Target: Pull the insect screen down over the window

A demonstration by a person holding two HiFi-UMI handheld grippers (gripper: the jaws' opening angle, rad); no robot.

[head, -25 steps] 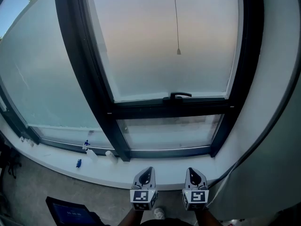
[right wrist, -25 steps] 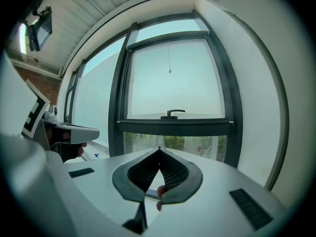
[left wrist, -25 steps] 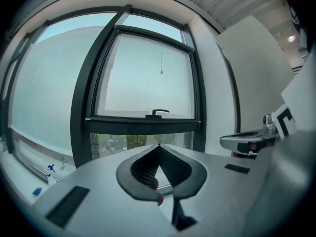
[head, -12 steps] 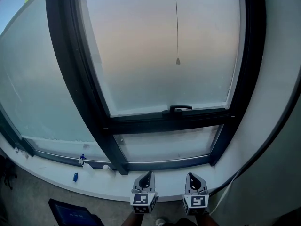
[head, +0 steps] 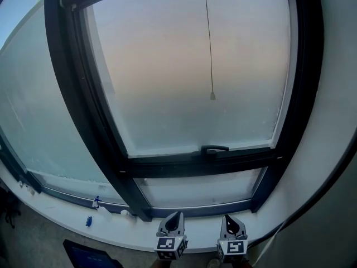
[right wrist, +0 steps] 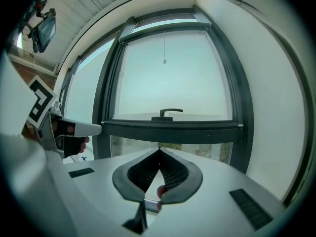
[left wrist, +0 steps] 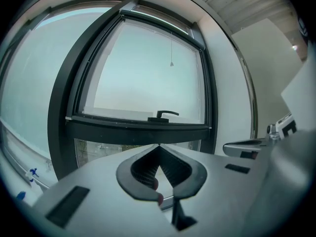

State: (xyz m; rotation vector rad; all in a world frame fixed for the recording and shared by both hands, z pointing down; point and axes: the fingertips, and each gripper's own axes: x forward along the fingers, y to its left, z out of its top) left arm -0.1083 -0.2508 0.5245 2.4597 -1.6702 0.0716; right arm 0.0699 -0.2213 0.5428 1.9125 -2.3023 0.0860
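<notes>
Nearest the person, the left gripper [head: 177,215] and the right gripper [head: 229,218] were held side by side at the bottom of the head view, apart from each other and both aimed at the window. Each gripper view showed its own fingers clenched tip to tip with nothing between them: the left fingers [left wrist: 146,168] met at a point, and so did the right fingers [right wrist: 174,173]. A hand [right wrist: 73,141] was seen wrapped round the left gripper's grip. Just beyond the grippers ran the white window sill [head: 61,225], carrying two small blue items [head: 88,221] near its left end; what they were could not be determined. A dark flat screen device [head: 85,255] lay lower left, below the sill. Above the sill stood the dark window frame [head: 83,121], with a narrow clear lower pane [head: 201,187] under a crossbar and a black window handle [head: 214,149] lying level on that bar. Above it rose the large frosted upper pane [head: 162,82]. The insect screen's pull cord [head: 208,43] hung from the top of the frame down the middle of the upper pane, its end weight [head: 212,96] well above the handle and well apart from both grippers. The insect screen itself could not be made out across the pane.
</notes>
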